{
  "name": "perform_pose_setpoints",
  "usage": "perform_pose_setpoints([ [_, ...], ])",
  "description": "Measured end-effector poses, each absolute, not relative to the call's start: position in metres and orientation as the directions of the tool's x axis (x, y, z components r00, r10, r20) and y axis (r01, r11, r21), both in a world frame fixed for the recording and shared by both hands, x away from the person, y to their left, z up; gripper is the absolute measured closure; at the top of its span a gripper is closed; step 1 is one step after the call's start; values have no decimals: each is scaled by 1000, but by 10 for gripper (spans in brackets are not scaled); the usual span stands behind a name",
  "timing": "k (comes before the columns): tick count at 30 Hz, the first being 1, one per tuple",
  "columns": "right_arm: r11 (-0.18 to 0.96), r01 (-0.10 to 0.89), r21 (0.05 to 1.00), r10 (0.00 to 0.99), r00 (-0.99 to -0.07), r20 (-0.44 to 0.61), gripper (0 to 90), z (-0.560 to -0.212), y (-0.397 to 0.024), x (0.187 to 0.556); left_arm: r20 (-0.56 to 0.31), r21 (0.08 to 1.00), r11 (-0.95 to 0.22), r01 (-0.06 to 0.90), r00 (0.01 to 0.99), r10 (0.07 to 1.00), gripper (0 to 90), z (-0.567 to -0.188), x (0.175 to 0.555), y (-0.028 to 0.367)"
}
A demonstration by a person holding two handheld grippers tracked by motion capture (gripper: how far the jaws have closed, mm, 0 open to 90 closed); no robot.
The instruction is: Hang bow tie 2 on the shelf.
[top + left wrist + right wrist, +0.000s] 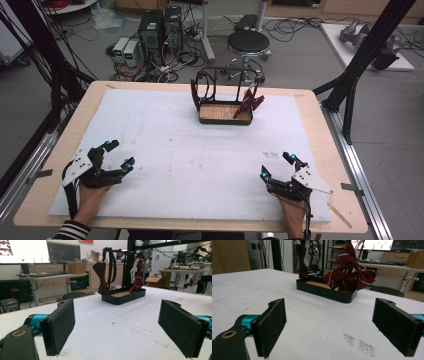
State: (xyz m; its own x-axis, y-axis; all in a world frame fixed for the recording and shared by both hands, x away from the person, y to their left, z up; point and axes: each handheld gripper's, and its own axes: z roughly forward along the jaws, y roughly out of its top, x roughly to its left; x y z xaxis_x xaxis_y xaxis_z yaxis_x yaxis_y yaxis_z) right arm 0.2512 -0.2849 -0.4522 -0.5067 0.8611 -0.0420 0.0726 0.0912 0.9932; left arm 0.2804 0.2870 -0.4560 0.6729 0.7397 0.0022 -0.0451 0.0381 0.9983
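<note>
A black tray with a wooden floor (pixel 225 120) stands at the far middle of the white mat, under a black wire rack. A dark red bow tie (pixel 102 277) hangs at the rack's left end; a red bow with white stripes (pixel 349 275) hangs at its right end. My left gripper (pixel 120 155) rests low over the mat's near left, jaws wide open and empty. My right gripper (pixel 277 165) rests at the near right, also wide open with nothing between its black pads (pixel 272 325). Both point toward the tray (pixel 125 296), well short of it.
The white mat (pixel 165 150) covers a wooden table (pixel 320 130). A round black stool (pixel 248 42) stands just past the table's far edge. Computers and cables lie on the floor beyond it, and black frame posts rise at both sides.
</note>
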Motion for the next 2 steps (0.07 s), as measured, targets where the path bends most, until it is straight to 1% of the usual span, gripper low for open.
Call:
perform_pose_setpoints([
  [2, 89, 75, 993, 862, -505, -39, 112, -452, -285, 251, 2, 998, 40, -46, 672, 740, 144, -456, 280, 287],
])
